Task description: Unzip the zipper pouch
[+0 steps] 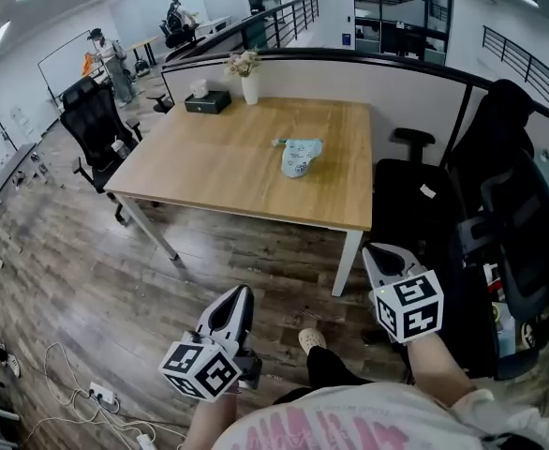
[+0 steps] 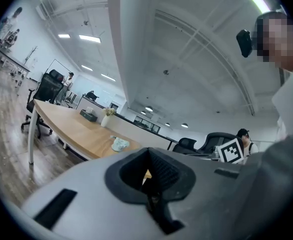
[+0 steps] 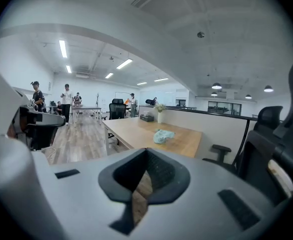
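Note:
A pale blue-green zipper pouch (image 1: 300,155) lies on the wooden table (image 1: 209,172), right of its middle. Both grippers hang well short of the table, over the floor by the person's legs. My left gripper (image 1: 244,292) is shut with nothing between its jaws, and my right gripper (image 1: 373,249) is shut and empty too. In the left gripper view the pouch (image 2: 120,144) shows far off on the table, beyond the closed jaws. The right gripper view has the pouch (image 3: 162,135) small and distant above its closed jaws.
A black tissue box (image 1: 207,102) and a white vase of flowers (image 1: 247,78) stand at the table's far edge by a partition. Black office chairs sit at the left (image 1: 92,120) and right (image 1: 415,204). Cables and a power strip (image 1: 101,394) lie on the floor. People stand far back.

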The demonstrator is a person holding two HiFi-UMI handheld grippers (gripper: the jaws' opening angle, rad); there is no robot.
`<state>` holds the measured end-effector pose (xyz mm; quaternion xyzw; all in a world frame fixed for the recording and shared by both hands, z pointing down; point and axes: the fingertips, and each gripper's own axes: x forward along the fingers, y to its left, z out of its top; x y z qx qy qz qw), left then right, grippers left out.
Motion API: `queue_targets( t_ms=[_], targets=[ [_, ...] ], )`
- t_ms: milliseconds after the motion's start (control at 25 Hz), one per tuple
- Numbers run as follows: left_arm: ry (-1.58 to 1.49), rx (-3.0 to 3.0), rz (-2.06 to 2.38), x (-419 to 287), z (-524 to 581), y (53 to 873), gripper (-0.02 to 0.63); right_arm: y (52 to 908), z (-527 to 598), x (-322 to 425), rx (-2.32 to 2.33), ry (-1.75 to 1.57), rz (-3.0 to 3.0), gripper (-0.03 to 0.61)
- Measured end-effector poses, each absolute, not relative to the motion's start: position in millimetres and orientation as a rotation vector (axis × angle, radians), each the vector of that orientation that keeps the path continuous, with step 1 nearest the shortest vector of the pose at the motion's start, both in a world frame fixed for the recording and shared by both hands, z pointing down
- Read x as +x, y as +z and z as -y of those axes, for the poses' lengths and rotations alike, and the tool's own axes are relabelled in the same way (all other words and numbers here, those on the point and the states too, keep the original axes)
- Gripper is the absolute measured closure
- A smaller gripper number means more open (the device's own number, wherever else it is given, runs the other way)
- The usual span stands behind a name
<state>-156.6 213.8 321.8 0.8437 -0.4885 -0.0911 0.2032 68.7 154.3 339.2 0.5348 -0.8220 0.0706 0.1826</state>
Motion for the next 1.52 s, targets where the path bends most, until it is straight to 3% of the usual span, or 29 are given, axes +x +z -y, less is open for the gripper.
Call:
queue_targets(
  t_ms=[280,840,1520],
  targets=[
    [-0.238,2.403,1.373,-143.3,-162.8,324.9,0.612,354.9,-94.1,64.7,1.512,0.460,2.427,0.580],
    [-0.138,2.402,1.346,-99.6,69.5,347.6,0.612,341.0,139.6,122.8,1.662,0.416,2.389,0.579],
    [0.139,2.418,1.182,-19.2,231.9,411.0,0.593,446.7,216.3,171.6,1.711,0.772,2.201,0.579]
  ],
)
